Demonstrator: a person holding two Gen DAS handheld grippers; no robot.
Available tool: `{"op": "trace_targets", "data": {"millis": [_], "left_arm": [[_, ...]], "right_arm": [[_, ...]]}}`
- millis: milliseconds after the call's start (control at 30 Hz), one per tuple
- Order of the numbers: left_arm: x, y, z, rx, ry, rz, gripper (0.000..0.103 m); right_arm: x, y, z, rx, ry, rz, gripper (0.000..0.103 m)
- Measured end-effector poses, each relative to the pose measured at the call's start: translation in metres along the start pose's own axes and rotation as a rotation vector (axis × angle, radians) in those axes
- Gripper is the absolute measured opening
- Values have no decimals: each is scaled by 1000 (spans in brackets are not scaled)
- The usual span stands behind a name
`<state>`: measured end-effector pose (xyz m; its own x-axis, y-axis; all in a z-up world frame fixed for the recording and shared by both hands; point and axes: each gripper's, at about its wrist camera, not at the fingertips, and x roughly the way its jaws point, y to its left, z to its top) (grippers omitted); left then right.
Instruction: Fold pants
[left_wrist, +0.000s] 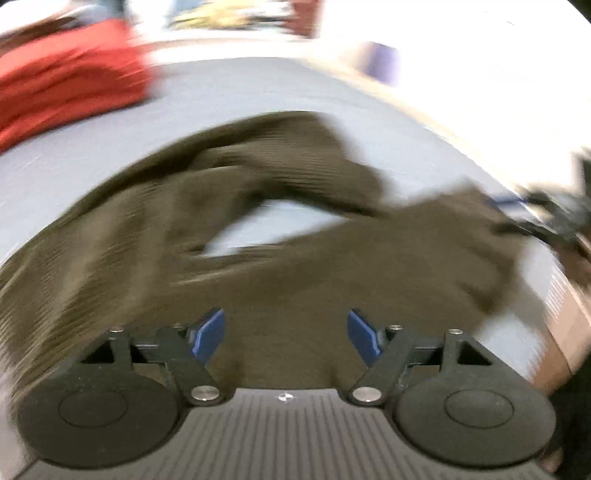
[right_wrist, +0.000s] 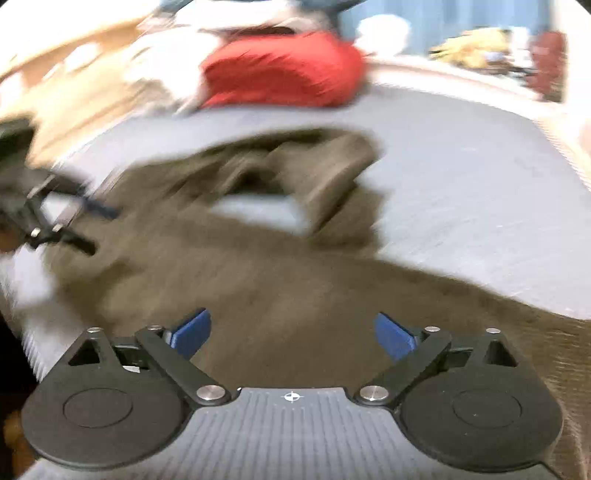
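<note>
Left wrist view | my left gripper (left_wrist: 286, 336) wide, empty | right gripper (right_wrist: 291, 336) wide, empty | olive-brown ribbed fabric pants (left_wrist: 258, 221) rumpled mid grey bed (left_wrist: 240, 81), legs splayed | I judge: pinch both hems, align legs before folding.

The pants (left_wrist: 280, 266) lie spread on the bed (left_wrist: 221, 85), crumpled, with a bare patch of the bed showing through a gap between two folds near the middle. The left hand-held gripper (left_wrist: 286, 334) hangs over the near part of the pants, its jaws apart with nothing between them. The right hand-held gripper (right_wrist: 291, 334) hangs likewise over the pants, jaws wide and empty. In the left wrist view the right hand-held gripper sits at the far right edge of the pants. A pile of cloth (left_wrist: 66, 81) lies behind the pants, apart from them, at the bed's far side.
</note>
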<state>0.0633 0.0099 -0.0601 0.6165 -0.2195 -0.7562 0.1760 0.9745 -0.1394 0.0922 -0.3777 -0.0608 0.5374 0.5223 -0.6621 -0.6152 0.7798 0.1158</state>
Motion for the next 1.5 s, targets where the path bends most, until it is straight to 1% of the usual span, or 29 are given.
{"op": "trace_targets", "data": {"millis": [33,67,133,167,233,300,400,467,533,633,667,733,767,833,867,900,967,1000,1033,1100,1167,1200,1300,1333,1367,1400,1433,1467,1500], "left_arm": [[4,17,2,-84,11,68,64],[6,28,2,-128,18,107,56],[8,46,3,-213,21,198,9],[6,52,4,-247,6,240,4],[0,61,12,-281,-36,283,4],[-4,64,18,-294,-60,288,4],[-4,60,22,-277,-66,293,5],[0,55,19,-263,-59,303,6],[7,59,16,-265,-50,311,6],[9,70,14,-284,-40,324,6],[9,74,14,-292,-37,328,6],[9,81,13,-305,-32,330,7],[9,83,13,-308,-30,330,7],[8,85,13,-308,-26,333,7],[9,86,13,-308,-24,336,7],[8,86,13,-308,-24,338,7],[8,87,13,-309,-21,338,7],[8,87,13,-309,-20,337,7],[9,86,13,-307,-18,335,7],[10,86,13,-305,-17,334,7],[11,85,13,-305,-18,334,7],[11,85,13,-305,-18,336,7],[13,85,12,-301,-15,336,7],[14,84,12,-297,-11,334,7],[15,84,11,-295,-9,333,7],[16,83,11,-291,-6,332,7],[17,82,11,-287,-3,330,7],[18,81,11,-284,-1,329,7],[19,80,10,-282,1,327,7]], "right_arm": [[5,-2,5,36,-13,-37,93],[9,-3,10,65,-28,-79,93],[18,-4,18,122,-53,-148,93],[25,-6,24,161,-66,-182,93],[39,-11,37,238,-74,-224,93],[56,-16,50,311,-97,-248,93],[81,-18,60,383,-125,-260,92],[100,-19,63,409,-127,-272,92],[122,-21,68,421,-98,-288,88],[154,-25,71,399,-61,-304,86],[163,-26,71,391,-41,-305,79],[181,-33,69,391,0,-284,61],[186,-35,70,396,14,-273,59],[197,-39,69,395,31,-232,48],[201,-38,70,383,31,-208,45],[204,-35,72,350,31,-185,43],[205,-25,76,257,29,-183,38],[204,-21,79,214,15,-183,23],[200,-18,81,187,-18,-183,14],[180,-19,90,212,-145,-148,13],[147,-24,99,306,-339,-71,13],[128,-26,102,351,-451,-29,12],[79,-26,96,459,-757,34,12],[69,-29,92,493,-808,11,12],[65,-35,88,542,-821,-52,13],[67,-41,87,590,-785,-123,14],[75,-49,87,632,-707,-200,14],[87,-59,85,669,-610,-295,15],[96,-68,80,704,-535,-379,18]]}}
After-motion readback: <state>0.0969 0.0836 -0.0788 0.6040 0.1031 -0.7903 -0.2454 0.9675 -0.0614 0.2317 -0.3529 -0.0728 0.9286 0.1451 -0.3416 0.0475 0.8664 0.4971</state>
